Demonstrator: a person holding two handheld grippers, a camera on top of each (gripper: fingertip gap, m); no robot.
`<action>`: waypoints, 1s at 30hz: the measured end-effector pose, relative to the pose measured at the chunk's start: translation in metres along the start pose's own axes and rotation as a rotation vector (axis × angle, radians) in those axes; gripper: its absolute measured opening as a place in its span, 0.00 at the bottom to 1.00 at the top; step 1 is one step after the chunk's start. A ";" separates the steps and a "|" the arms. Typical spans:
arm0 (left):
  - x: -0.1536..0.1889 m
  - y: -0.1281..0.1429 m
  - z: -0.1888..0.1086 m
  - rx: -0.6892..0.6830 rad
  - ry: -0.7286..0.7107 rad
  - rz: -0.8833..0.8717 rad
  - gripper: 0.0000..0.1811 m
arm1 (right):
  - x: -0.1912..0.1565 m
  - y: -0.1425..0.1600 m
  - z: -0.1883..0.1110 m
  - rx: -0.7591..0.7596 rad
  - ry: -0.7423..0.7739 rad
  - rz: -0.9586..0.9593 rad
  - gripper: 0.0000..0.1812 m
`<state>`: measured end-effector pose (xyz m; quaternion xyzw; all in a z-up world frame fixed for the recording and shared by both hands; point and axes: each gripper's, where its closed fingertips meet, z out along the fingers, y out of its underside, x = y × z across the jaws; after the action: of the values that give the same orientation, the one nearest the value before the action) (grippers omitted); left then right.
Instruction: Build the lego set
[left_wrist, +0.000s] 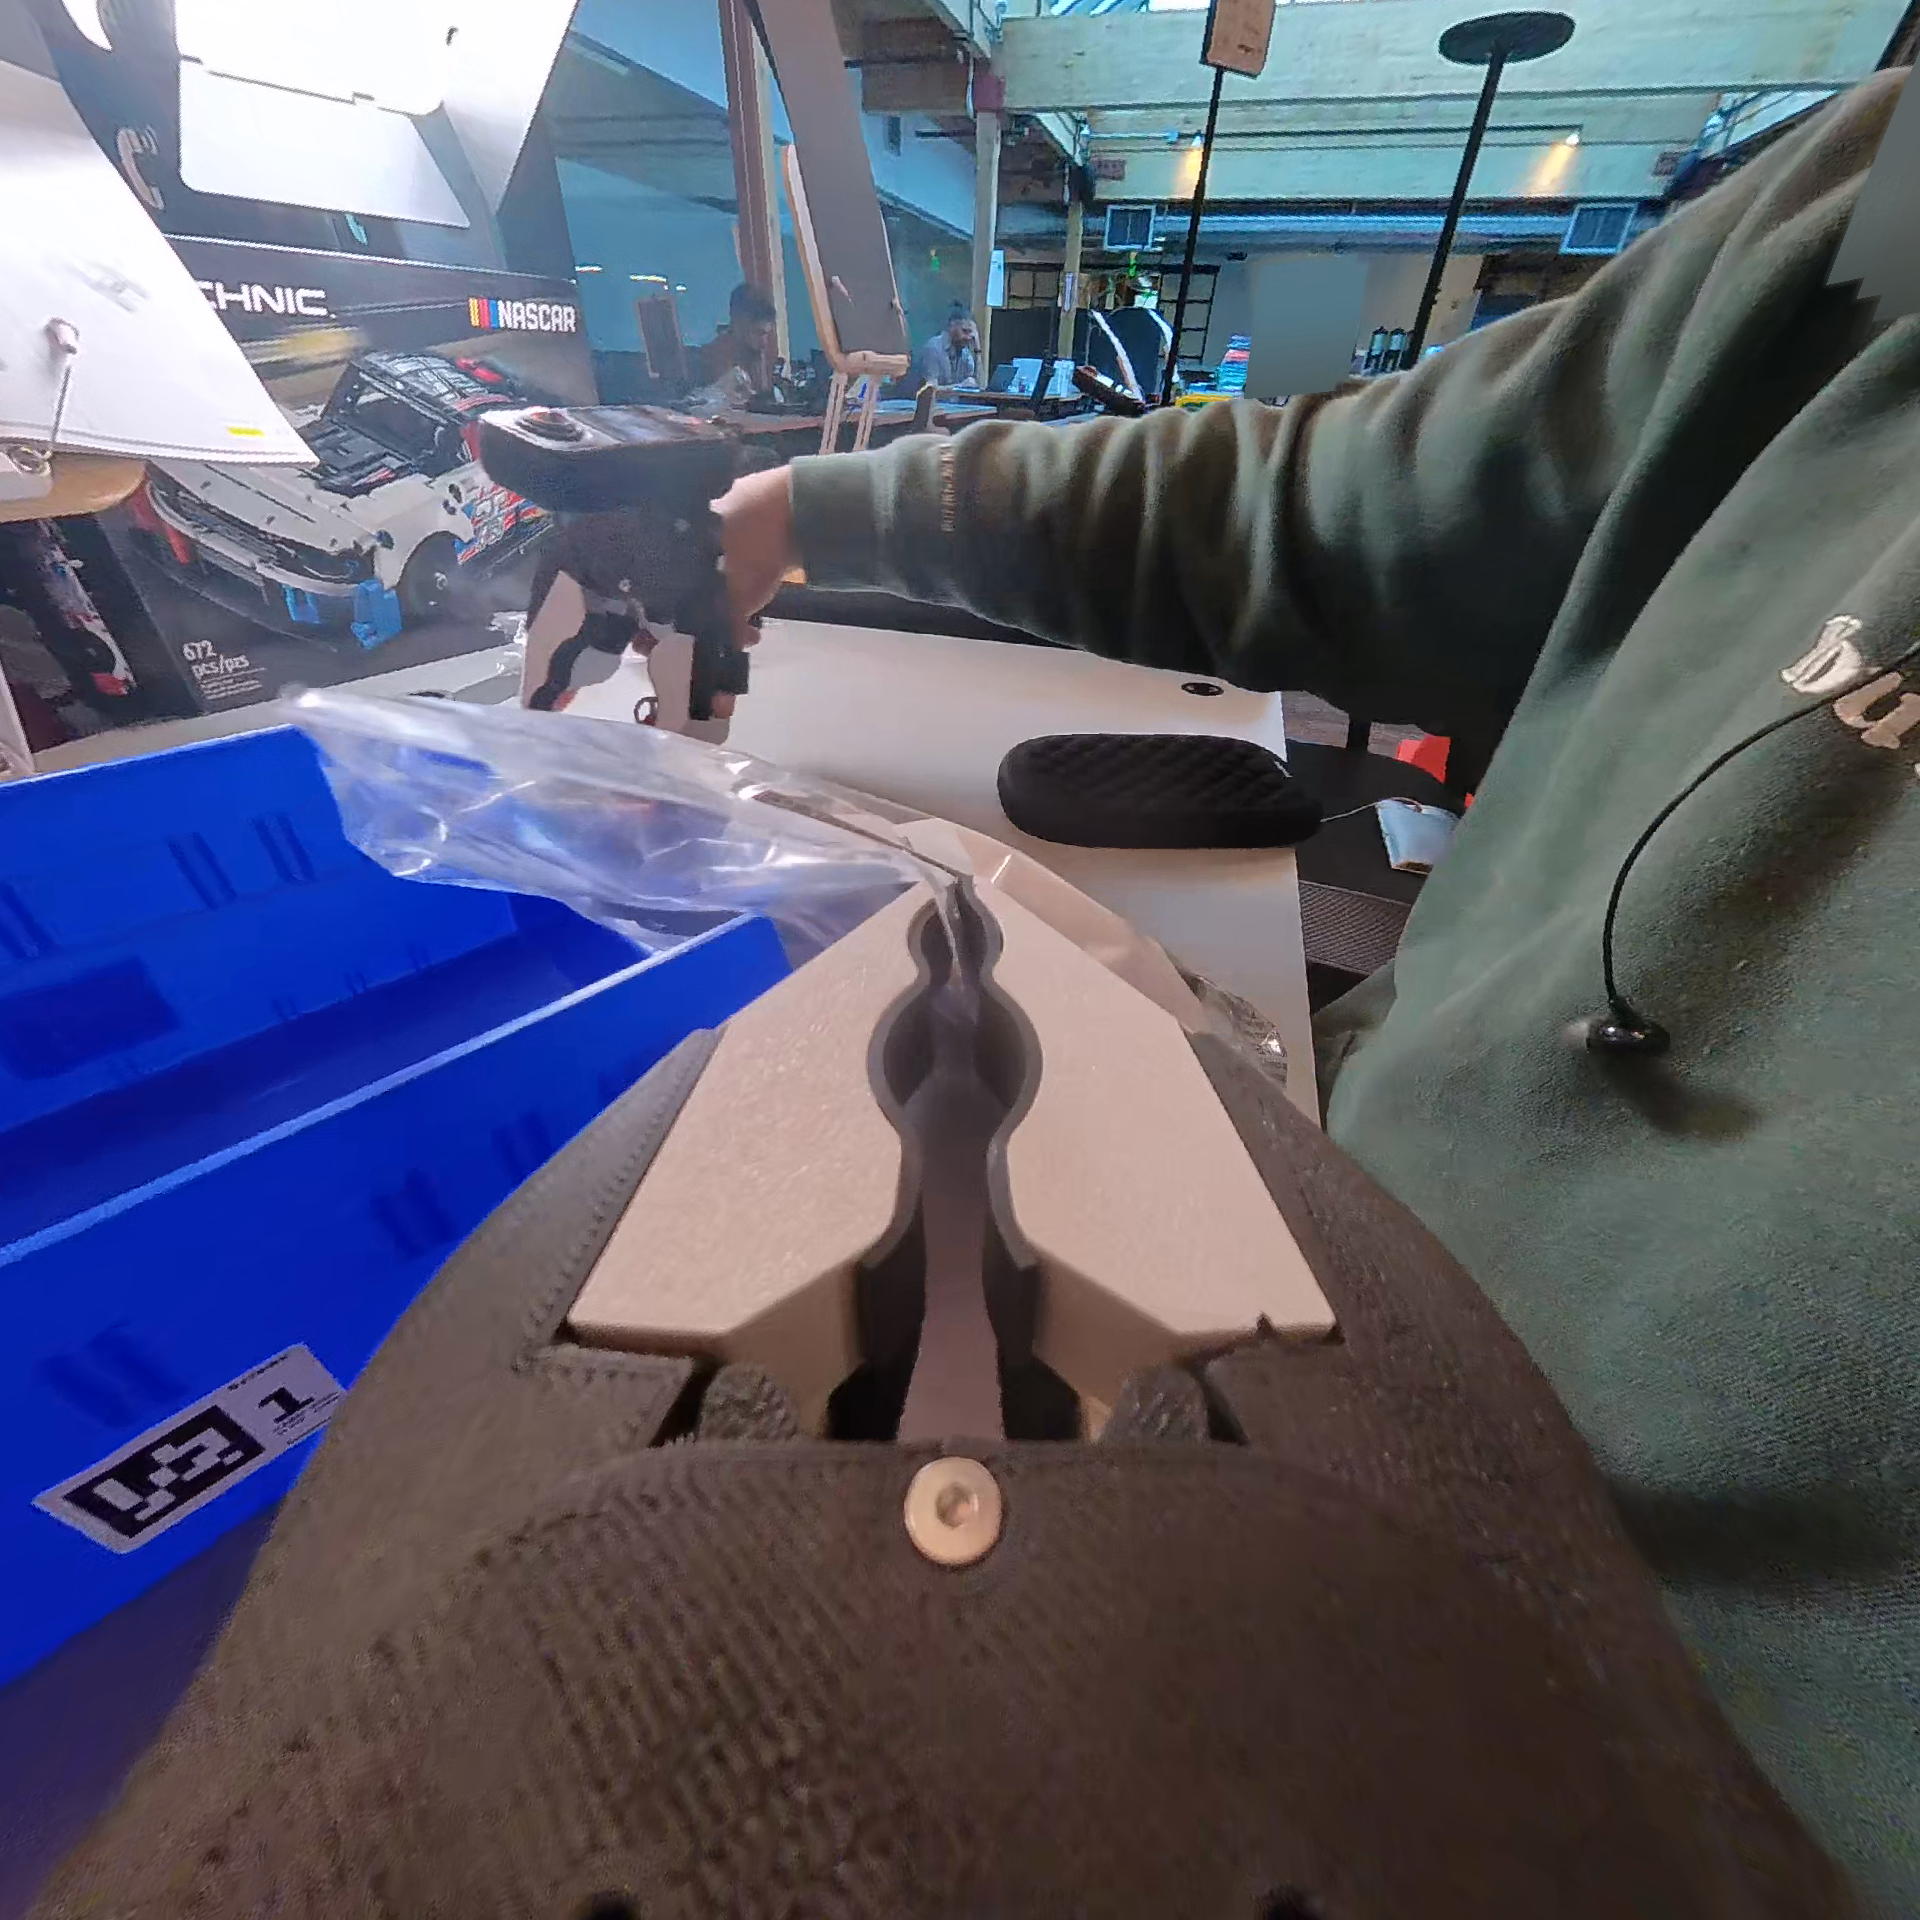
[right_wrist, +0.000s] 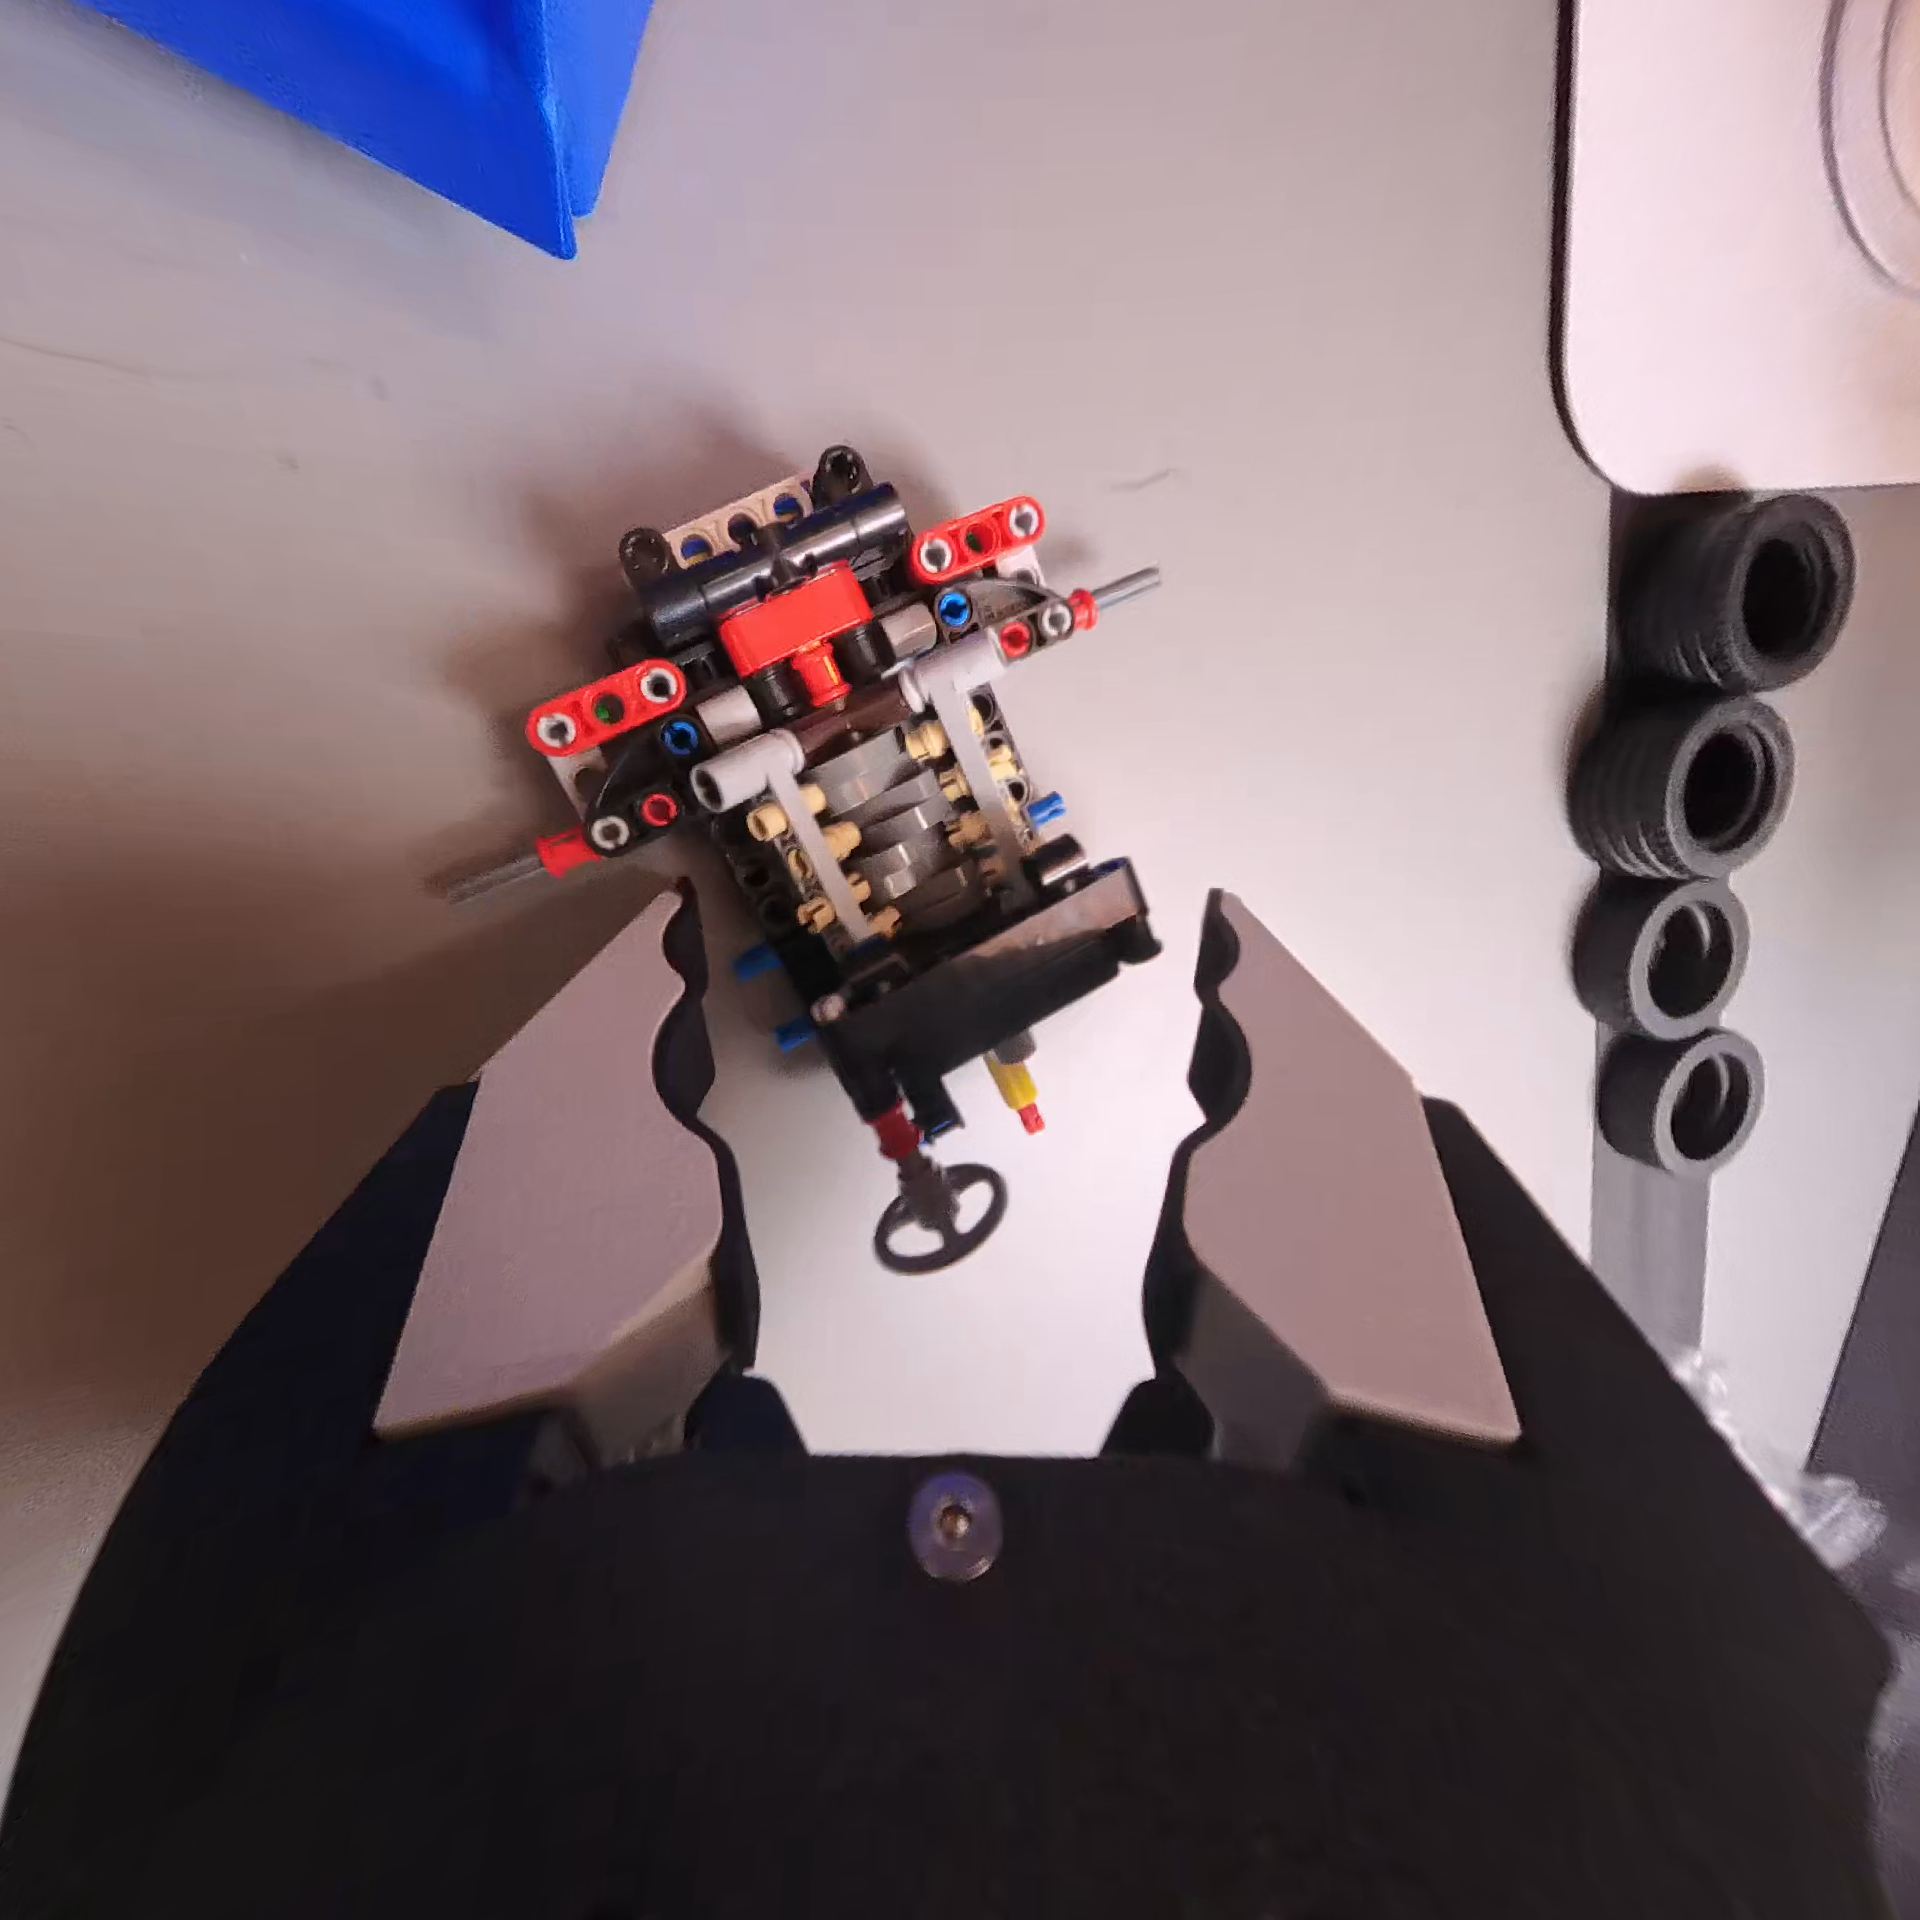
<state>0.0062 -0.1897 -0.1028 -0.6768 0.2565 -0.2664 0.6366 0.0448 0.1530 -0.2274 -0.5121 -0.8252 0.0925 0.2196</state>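
My left gripper is shut on the edge of a clear plastic bag, which hangs over the blue bin. In the right wrist view a partly built lego car chassis lies on the white table; it has red beams, grey axles and a black steering wheel. My right gripper is open and points down over the chassis, its fingertips on either side of the near end, apart from it. The right gripper also shows far off in the left wrist view, held by a hand.
Several black tyres stand in a row at the right table edge. The lego set box stands behind the bin. A black textured pad lies on the table. A person's green sleeve crosses above it. About 35 centimeters separates my left fingertips from my right.
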 end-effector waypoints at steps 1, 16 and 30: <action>0.001 0.000 0.000 0.004 0.006 0.003 0.00 | 0.001 0.000 0.001 -0.010 -0.011 -0.016 0.47; 0.012 -0.003 0.011 -0.007 0.085 0.040 0.00 | 0.082 0.123 -0.033 -0.132 0.157 0.355 0.40; 0.034 -0.042 0.029 0.040 0.477 0.081 0.00 | -0.150 -0.093 -0.142 0.859 -0.482 0.301 0.43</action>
<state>0.0515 -0.1892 -0.0616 -0.5712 0.4212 -0.3981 0.5812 0.0919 -0.0325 -0.1063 -0.4528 -0.6571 0.5691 0.1981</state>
